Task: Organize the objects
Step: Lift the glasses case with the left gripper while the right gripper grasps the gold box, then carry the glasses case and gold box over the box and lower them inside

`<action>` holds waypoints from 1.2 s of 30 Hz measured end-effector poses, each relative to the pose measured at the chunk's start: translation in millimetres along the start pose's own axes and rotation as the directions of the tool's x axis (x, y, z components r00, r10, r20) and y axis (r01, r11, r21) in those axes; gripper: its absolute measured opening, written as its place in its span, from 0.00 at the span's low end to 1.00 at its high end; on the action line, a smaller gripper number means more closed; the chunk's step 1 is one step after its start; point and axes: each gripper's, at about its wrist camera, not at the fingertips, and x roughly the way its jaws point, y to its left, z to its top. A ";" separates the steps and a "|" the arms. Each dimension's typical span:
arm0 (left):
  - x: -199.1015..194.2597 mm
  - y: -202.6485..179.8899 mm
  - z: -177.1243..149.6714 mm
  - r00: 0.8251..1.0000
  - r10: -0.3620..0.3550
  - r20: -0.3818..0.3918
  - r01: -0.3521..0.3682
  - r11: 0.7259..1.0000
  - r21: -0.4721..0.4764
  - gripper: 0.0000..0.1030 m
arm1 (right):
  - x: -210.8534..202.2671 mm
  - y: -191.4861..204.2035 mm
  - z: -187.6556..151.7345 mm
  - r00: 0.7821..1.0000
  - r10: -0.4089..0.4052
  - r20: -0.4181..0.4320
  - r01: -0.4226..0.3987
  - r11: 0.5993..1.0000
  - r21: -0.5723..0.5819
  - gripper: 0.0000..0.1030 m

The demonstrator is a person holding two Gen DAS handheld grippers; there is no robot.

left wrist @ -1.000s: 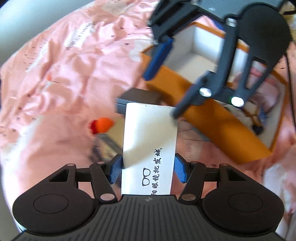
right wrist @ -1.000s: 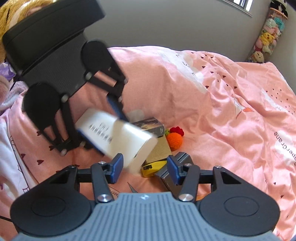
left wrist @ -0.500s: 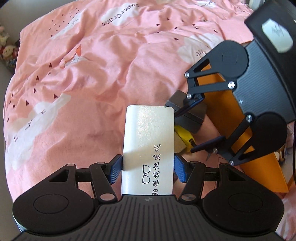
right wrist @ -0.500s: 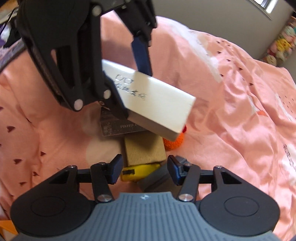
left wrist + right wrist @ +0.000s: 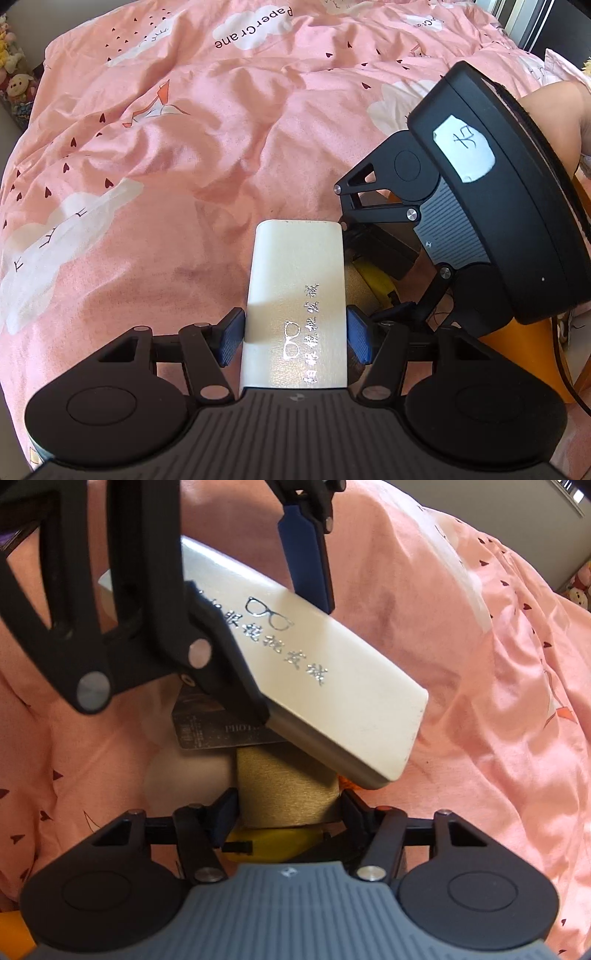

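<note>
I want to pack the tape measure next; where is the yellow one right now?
Right wrist view, bottom centre: the yellow tape measure lies on the pink bedding, just under the gold box between the right gripper's fingers.

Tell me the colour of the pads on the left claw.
Blue pads on the left claw, clearest in the left wrist view.
</note>
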 end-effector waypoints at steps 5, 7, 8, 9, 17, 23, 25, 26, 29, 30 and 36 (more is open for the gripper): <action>-13.0 -2.8 -0.9 0.999 -0.010 0.044 0.010 1.000 0.010 0.66 | -15.4 8.1 0.0 0.999 -0.031 0.010 0.031 0.999 -0.012 0.59; -21.6 -5.2 -0.4 0.998 0.000 0.060 -0.001 1.000 0.010 0.66 | -25.1 12.3 2.2 0.999 -0.047 0.013 0.047 0.999 -0.023 0.59; -26.3 -6.3 -0.1 0.998 0.005 0.069 -0.005 1.000 0.009 0.66 | -30.7 14.9 3.6 0.998 -0.055 0.014 0.055 0.998 -0.032 0.59; -30.6 -7.3 0.0 0.997 0.007 0.077 -0.007 1.000 0.007 0.66 | -36.8 17.7 5.0 0.998 -0.059 0.015 0.060 0.997 -0.039 0.59; -61.1 -26.3 -1.7 0.990 0.030 0.137 -0.035 0.999 0.035 0.65 | -88.4 41.6 2.6 0.990 -0.130 0.047 0.133 0.988 -0.081 0.58; -85.7 -62.2 4.6 0.979 0.027 0.203 -0.059 0.986 0.156 0.65 | -141.6 62.0 -20.5 0.976 -0.211 0.054 0.216 0.972 -0.096 0.58; -93.0 -81.7 9.1 0.974 0.020 0.226 -0.071 0.973 0.220 0.65 | -159.5 68.4 -35.4 0.969 -0.243 0.041 0.246 0.965 -0.086 0.58; -95.6 -91.9 11.9 0.972 0.016 0.235 -0.077 0.965 0.252 0.65 | -168.1 71.6 -44.3 0.965 -0.259 0.032 0.261 0.962 -0.079 0.58; -99.1 -127.2 21.4 0.965 -0.003 0.260 -0.095 0.927 0.363 0.65 | -190.1 82.0 -74.7 0.954 -0.299 -0.005 0.299 0.953 -0.052 0.58; -98.3 -140.5 24.8 0.964 -0.013 0.267 -0.099 0.910 0.402 0.66 | -195.8 85.5 -84.9 0.951 -0.309 -0.019 0.307 0.951 -0.044 0.58; -74.5 -209.7 46.4 0.964 -0.089 0.250 -0.083 0.794 0.603 0.66 | -219.5 102.9 -148.6 0.933 -0.338 -0.120 0.343 0.939 0.026 0.58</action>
